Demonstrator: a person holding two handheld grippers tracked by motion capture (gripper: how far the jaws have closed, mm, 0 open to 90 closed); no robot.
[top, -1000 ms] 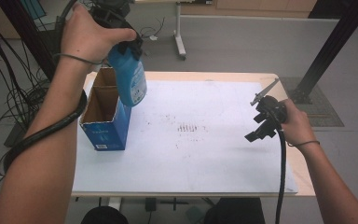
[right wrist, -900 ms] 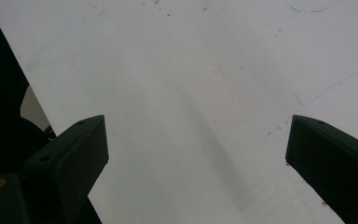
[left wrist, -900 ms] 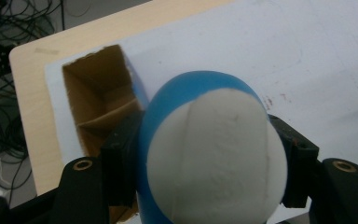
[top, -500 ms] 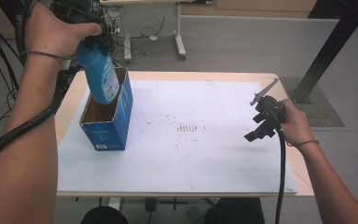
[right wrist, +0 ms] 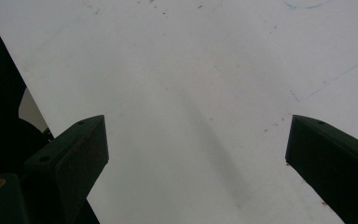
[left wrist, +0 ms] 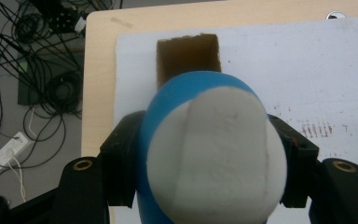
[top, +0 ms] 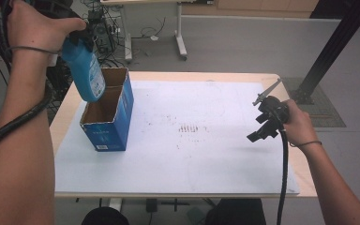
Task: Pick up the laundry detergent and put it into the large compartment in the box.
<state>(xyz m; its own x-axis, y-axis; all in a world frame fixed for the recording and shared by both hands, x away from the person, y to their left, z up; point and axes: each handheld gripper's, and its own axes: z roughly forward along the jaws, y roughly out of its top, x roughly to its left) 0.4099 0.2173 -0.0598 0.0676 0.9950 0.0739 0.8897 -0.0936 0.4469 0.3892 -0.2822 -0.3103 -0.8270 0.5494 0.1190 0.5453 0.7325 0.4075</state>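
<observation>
A blue bottle (top: 87, 71) with a white base (left wrist: 214, 154) hangs tilted over the far end of an open blue cardboard box (top: 108, 123), and my left gripper (top: 80, 39) is shut on it near its top. Looking along the jaws in the left gripper view, the bottle (left wrist: 177, 98) sits between the black pads (left wrist: 121, 158), with the box's brown opening (left wrist: 189, 56) beyond it. My right gripper (top: 258, 132) rests low over the white sheet (top: 206, 154) at the table's right side. Its jaws stand wide apart (right wrist: 196, 154) with nothing between them.
Faint reddish marks (top: 192, 128) dot the middle of the sheet. The wooden table edge (top: 61, 126) runs just left of the box. Cables (left wrist: 42, 93) lie on the floor to the left. A black post (top: 330, 51) stands at the back right, and another desk's legs (top: 180, 37) are behind.
My left hand has carried the bottle leftward, from over the box's right side to over its far left end. The right gripper has stayed put.
</observation>
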